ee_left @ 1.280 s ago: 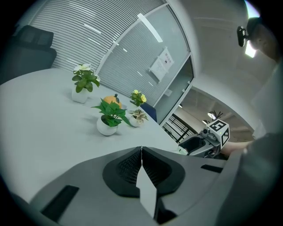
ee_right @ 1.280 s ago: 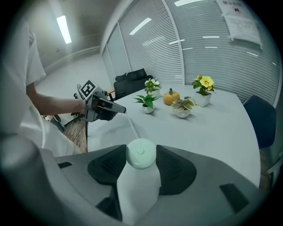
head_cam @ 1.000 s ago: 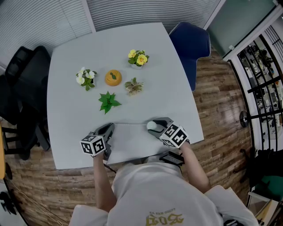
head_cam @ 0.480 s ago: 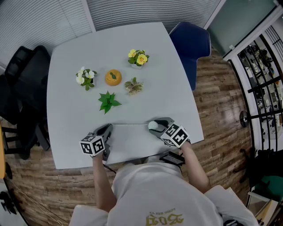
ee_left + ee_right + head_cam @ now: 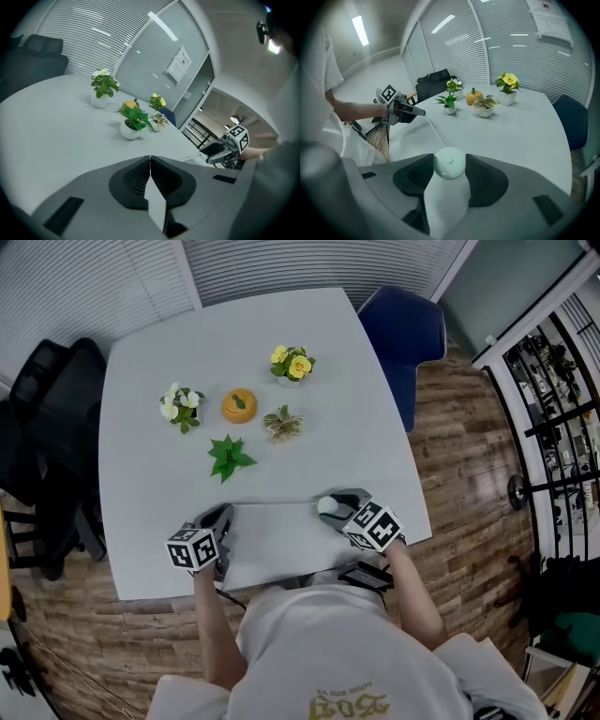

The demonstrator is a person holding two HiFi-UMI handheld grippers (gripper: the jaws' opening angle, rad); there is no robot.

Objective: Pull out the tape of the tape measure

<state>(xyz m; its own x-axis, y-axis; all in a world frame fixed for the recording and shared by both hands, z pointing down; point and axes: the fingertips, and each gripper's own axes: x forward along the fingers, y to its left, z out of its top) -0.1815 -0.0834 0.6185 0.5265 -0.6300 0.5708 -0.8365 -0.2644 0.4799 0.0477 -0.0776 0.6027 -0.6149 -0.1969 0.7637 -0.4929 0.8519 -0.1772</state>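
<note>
The tape measure [image 5: 449,164], a round pale-green case, is clamped between the two jaws of your right gripper [image 5: 334,502], with one pad pressing on each side of the case. It sits over the near right part of the white table [image 5: 141,427], close to the table edge in front of you. The tape [image 5: 277,504] is drawn out of the case as a thin pale strip running leftward, roughly parallel to that near edge. Whether the strip rests on the tabletop or hangs just above it cannot be told. Its far end meets your left gripper [image 5: 226,513], whose jaws are pressed fully together and pinch the tape's end at their tip. The right gripper view shows the strip leading straight into that tip. Both grippers angle downward toward the table and stand well apart, joined only by the tape. Beyond the tape, toward the middle of the table, stands a small group of ornaments. A green-leafed plant [image 5: 228,457] is nearest the tape, and a pale-leaved plant [image 5: 282,424] is to its right. An orange pumpkin-shaped piece [image 5: 240,405] is behind those two, with a white-flowered plant [image 5: 182,405] on its left. A yellow-flowered plant [image 5: 292,362] is farthest from you. A blue chair [image 5: 403,334] stands at the table's far right corner, and a black chair [image 5: 47,409] stands along its left side.
</note>
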